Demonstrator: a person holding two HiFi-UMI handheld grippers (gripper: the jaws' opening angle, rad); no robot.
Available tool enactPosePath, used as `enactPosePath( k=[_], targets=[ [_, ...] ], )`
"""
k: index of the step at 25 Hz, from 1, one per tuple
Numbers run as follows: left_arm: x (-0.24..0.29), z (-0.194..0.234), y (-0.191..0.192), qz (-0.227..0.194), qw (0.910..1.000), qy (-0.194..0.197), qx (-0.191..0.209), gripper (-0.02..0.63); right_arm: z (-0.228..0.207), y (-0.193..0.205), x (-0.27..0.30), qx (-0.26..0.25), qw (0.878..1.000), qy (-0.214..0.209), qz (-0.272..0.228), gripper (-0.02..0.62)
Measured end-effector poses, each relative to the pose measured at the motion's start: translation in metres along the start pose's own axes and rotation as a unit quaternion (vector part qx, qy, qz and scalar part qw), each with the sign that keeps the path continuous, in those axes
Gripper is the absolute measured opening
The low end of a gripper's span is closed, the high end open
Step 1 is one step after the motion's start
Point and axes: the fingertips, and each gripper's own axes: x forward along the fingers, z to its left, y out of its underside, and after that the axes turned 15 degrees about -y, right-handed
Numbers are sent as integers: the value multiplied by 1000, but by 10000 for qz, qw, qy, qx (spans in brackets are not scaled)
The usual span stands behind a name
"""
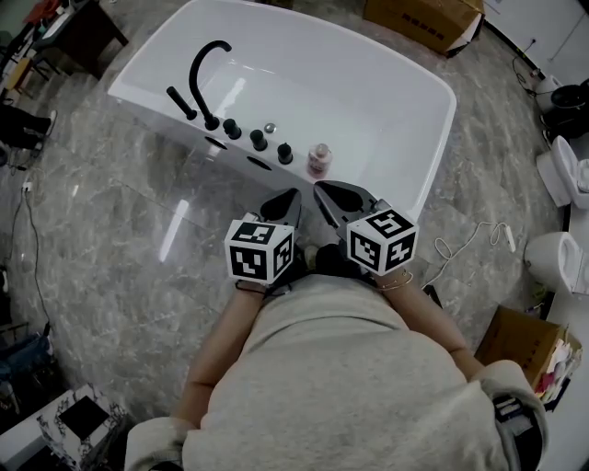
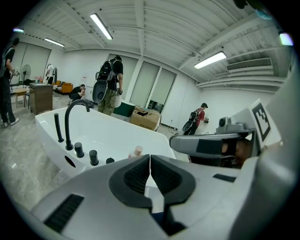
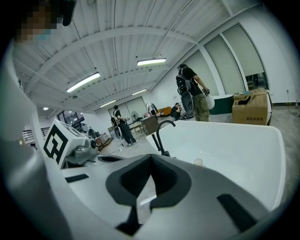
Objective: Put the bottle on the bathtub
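A small pinkish bottle (image 1: pixel 319 160) stands upright on the near rim of the white bathtub (image 1: pixel 433 175), just right of a row of black knobs (image 1: pixel 259 140) and the black faucet (image 1: pixel 204 69). My left gripper (image 1: pixel 291 195) and right gripper (image 1: pixel 321 189) hover side by side just short of the rim, both shut and empty. In the left gripper view the shut jaws (image 2: pixel 150 161) point toward the bottle (image 2: pixel 136 151). Beyond my shut right gripper (image 3: pixel 151 160), only the bottle's cap (image 3: pixel 198 162) shows.
Cardboard boxes (image 1: pixel 423 18) lie beyond the tub, another box (image 1: pixel 529 345) at lower right. White toilets (image 1: pixel 566 170) stand at the right, with a cable (image 1: pixel 469 241) on the marble floor. Several people (image 2: pixel 110 86) stand in the room behind the tub.
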Motion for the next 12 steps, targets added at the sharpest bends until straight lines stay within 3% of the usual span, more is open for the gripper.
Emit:
enactPosePath(
  k=[12],
  targets=[
    [-1,-3,9,68,10000,28,-42,9,-3,11,-7,270,9996,-7,-47,-2]
  ],
)
